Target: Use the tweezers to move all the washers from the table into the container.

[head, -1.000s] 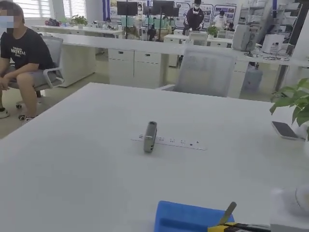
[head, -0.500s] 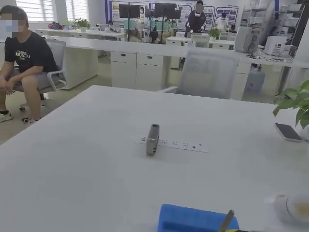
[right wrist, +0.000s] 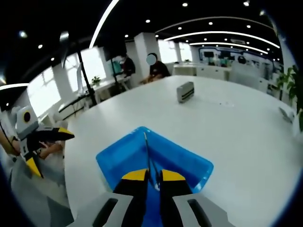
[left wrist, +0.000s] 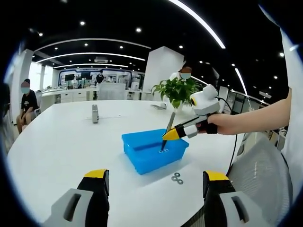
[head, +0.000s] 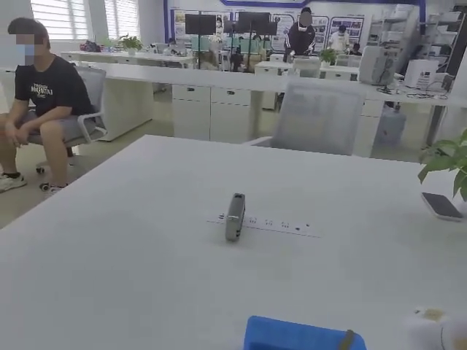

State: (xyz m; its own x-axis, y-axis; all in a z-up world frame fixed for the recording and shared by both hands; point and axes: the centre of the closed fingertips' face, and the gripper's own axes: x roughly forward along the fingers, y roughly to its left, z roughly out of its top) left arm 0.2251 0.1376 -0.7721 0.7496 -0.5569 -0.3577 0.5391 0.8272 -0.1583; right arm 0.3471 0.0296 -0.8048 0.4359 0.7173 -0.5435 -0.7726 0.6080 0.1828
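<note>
Nearest in the left gripper view, the left tool hangs over the tabletop with its jaws spread wide and nothing between them. Just beyond it, a small cluster of washers, three as far as I can make out, lies on the bare tabletop just beside the near corner of the blue container. Above the container, the right tool has its jaws drawn narrow and clamped on the tweezers. The tweezers slant down so that their tips reach inside the container, close to its floor. There is a small dark speck at the tips, but whether it is a washer held, one just dropped, or neither is too small to tell. My judgement is that the task is partway at best: the washers outside the container are yet to be moved, and how many are already inside cannot be counted. Farther off, a grey device rests against a power strip, with a phone and a plant at the far right.
</note>
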